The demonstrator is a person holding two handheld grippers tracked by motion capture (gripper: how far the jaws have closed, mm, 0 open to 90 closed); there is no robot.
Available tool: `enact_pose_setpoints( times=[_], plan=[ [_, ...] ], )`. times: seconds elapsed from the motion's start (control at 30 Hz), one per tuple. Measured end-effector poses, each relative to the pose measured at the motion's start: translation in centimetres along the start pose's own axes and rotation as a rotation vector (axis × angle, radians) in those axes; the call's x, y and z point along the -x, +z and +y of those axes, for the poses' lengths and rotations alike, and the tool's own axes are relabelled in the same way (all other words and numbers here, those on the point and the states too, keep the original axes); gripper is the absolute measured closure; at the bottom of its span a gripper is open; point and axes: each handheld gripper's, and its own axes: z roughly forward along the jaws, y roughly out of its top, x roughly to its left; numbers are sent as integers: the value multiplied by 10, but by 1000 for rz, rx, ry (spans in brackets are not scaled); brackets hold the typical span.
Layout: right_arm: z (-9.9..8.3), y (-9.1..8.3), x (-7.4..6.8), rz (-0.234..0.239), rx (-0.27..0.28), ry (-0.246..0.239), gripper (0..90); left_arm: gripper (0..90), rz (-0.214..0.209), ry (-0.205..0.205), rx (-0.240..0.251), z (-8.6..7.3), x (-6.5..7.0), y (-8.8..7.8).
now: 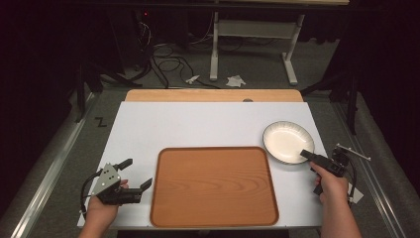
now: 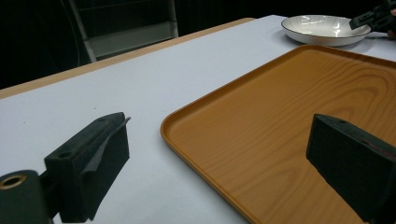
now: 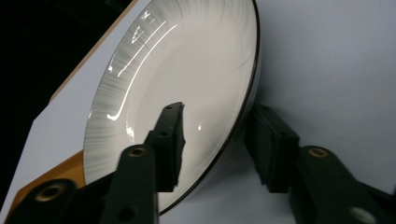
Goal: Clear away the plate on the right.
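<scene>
Little looks done so far. The white plate (image 1: 288, 142) is seen at the right of the high view, on the table (image 1: 198, 124), just beside the tray (image 1: 214, 186), which has nothing on it. The plate is not yet lifted. The right gripper (image 3: 217, 135) is held open around the plate's near rim, one jaw inside, one outside. The left gripper (image 1: 133, 174) is held wide open at the lower left, with nothing in it.
</scene>
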Motion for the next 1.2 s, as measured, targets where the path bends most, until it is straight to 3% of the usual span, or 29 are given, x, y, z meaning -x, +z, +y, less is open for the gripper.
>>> enact_pose_setpoints(
  times=[0.23, 0.33, 0.6, 0.83, 0.93, 1.07, 1.2],
  plan=[
    [4, 2, 3, 13, -11, 40, 613, 66, -2, 3, -4, -1, 1, 0],
    [4, 3, 3, 9, -8, 36, 617, 66, -6, 5, -6, -1, 1, 0],
    [4, 3, 3, -21, -10, 47, 719, 66, -7, 9, -2, 0, 2, -1],
    [5, 3, 4, -15, -6, 78, 747, 66, -8, 9, -2, 0, 1, -1],
    [4, 4, 4, -25, 2, 79, 806, 66, -8, 10, -1, 0, 1, -1],
    [6, 5, 4, 2, 15, 122, 853, 66, -7, 10, -3, 0, 1, -1],
    [6, 4, 5, 24, 31, 126, 863, 66, -9, 10, -2, 0, 1, 0]
  ],
)
